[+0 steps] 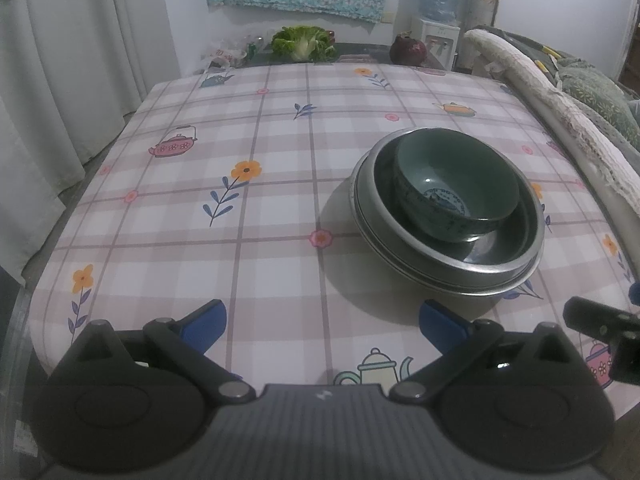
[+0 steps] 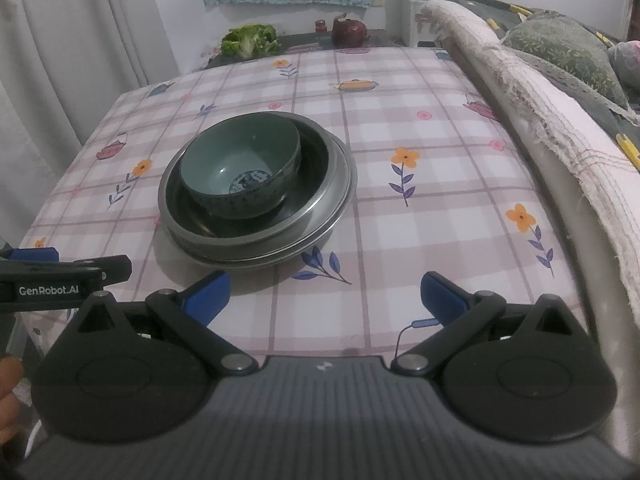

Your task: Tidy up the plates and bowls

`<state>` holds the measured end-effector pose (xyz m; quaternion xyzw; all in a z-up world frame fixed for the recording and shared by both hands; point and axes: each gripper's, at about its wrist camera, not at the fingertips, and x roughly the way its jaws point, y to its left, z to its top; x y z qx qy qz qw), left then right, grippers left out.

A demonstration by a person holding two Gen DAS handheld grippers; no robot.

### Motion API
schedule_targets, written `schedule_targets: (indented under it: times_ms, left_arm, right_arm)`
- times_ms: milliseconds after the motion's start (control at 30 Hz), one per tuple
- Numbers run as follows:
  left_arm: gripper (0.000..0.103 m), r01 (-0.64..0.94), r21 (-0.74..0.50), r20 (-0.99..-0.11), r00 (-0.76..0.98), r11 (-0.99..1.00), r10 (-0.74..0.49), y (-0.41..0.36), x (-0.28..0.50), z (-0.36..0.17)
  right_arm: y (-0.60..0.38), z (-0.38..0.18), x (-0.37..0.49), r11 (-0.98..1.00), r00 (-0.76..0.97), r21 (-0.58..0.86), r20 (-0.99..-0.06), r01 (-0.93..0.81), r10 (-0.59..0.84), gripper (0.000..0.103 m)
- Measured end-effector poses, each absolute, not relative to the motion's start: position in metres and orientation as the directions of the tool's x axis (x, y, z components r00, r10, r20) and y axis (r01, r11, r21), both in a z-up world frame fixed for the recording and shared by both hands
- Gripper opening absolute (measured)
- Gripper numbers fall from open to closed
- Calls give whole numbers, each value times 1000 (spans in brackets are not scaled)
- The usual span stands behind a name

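Observation:
A green ceramic bowl point(image 1: 456, 184) point(image 2: 240, 164) with a blue pattern inside sits in a dark metal bowl point(image 1: 508, 252) point(image 2: 316, 168), which rests on stacked steel plates point(image 1: 460, 286) point(image 2: 340, 200) on the checked tablecloth point(image 1: 240, 200) point(image 2: 420, 208). My left gripper point(image 1: 323, 326) is open near the table's front edge, left of and in front of the stack, holding nothing. My right gripper point(image 2: 325, 298) is open too, in front of the stack and slightly right of it, empty. Each gripper shows at the edge of the other's view.
At the far end lie a leafy green vegetable point(image 1: 302, 42) point(image 2: 250, 42) and a dark red round object point(image 1: 408, 50) point(image 2: 349, 32). A frayed cloth-covered rail point(image 1: 560, 96) point(image 2: 540, 120) runs along the right side. Curtains point(image 1: 60, 80) hang at left.

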<state>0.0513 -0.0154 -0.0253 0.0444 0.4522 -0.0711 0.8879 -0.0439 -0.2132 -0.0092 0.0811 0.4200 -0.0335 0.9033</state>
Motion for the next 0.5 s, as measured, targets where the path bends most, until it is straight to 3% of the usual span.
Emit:
schedule_targets:
  times_ms: [500]
  left_arm:
    - [103, 167, 12, -808, 582, 986, -89, -15, 50, -24]
  right_arm:
    - [-213, -9, -45, 984, 641, 125, -767, 130, 13, 102]
